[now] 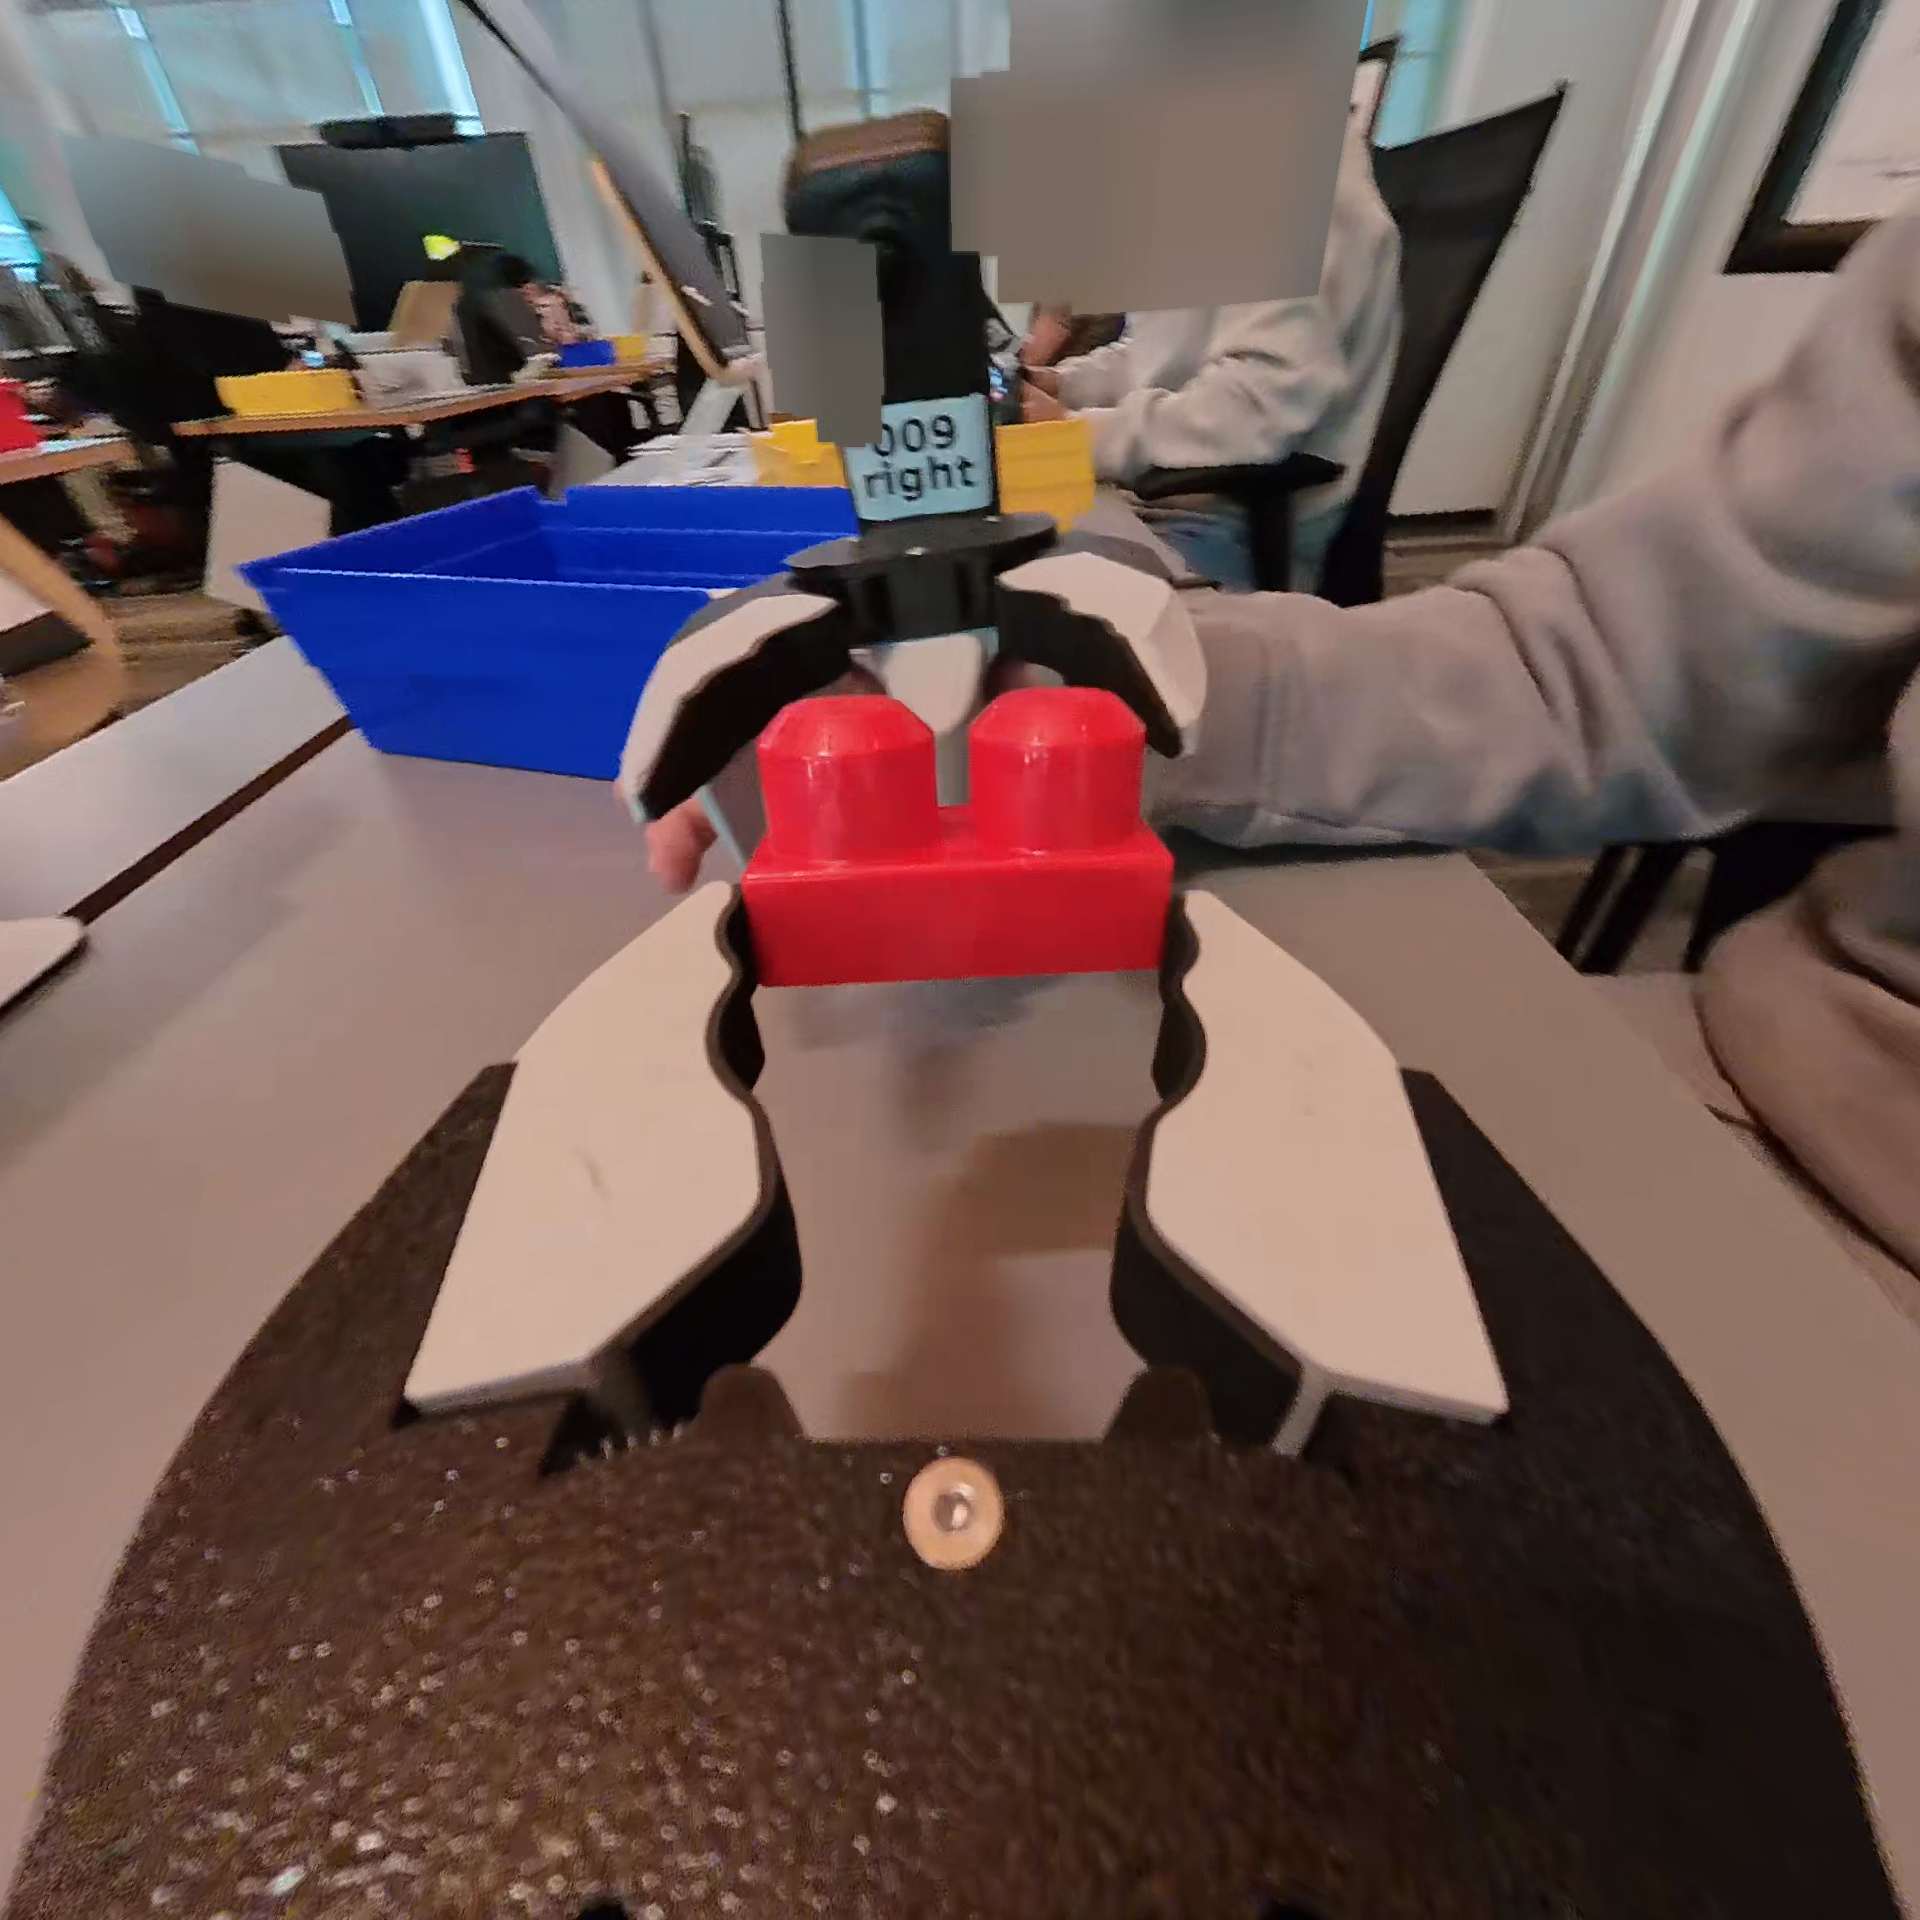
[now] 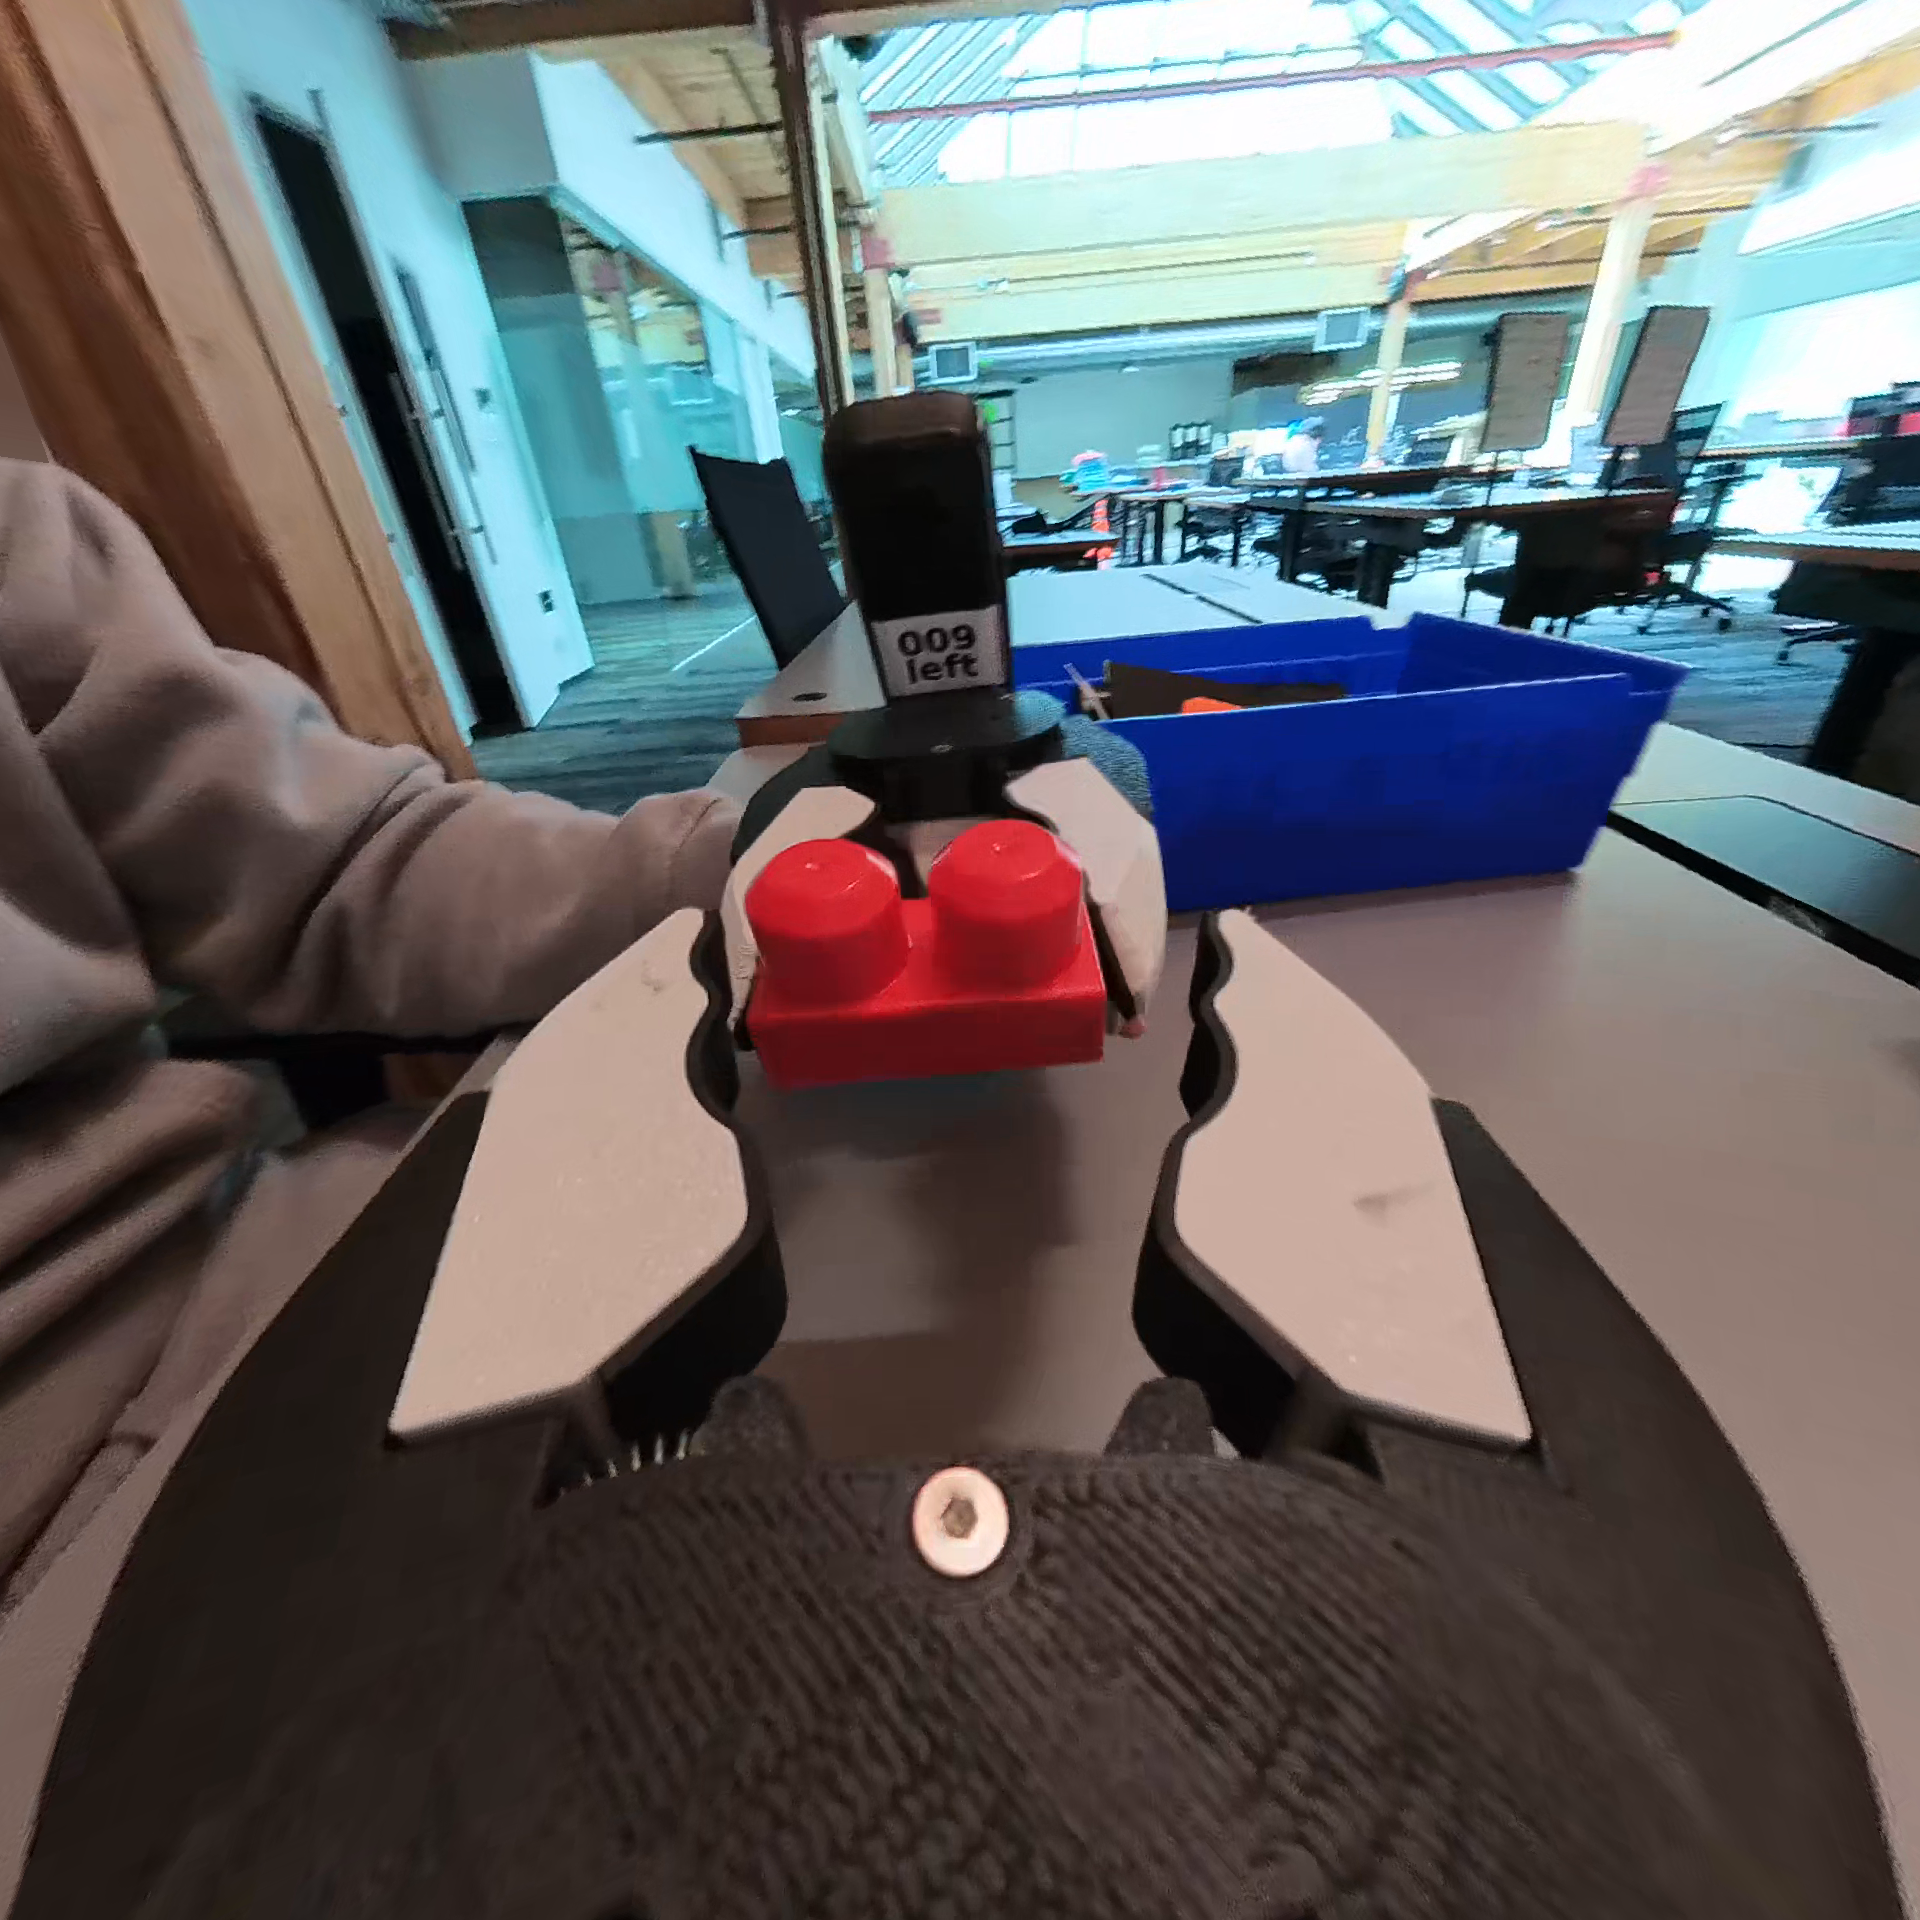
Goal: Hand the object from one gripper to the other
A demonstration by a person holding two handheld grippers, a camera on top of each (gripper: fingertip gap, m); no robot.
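Note:
A red two-stud brick point(image 1: 956, 920) is held above the grey table point(image 1: 312, 987). My left gripper point(image 1: 956, 935) is shut on it, with one fingertip pressed on each short end. My right gripper point(image 1: 920, 748) faces it from the far side with its jaws spread wide around the studs. In the right wrist view the brick point(image 2: 925, 1013) sits between the tips of the right gripper point(image 2: 956, 935). That gripper is open: its left finger is close to the brick, and its right finger stands clearly apart from it. The left gripper point(image 2: 935, 987) clasps the brick from behind.
A blue bin point(image 1: 468, 644) stands on the table behind the grippers and, in the right wrist view point(image 2: 1403, 790), holds some dark items. Yellow bins point(image 1: 1044, 468) sit farther back. Grey sleeves point(image 1: 1507, 675) point(image 2: 260, 831) reach in from the sides. A seated person and chairs are behind. Both grippers' tips are close together, under 4 cm apart.

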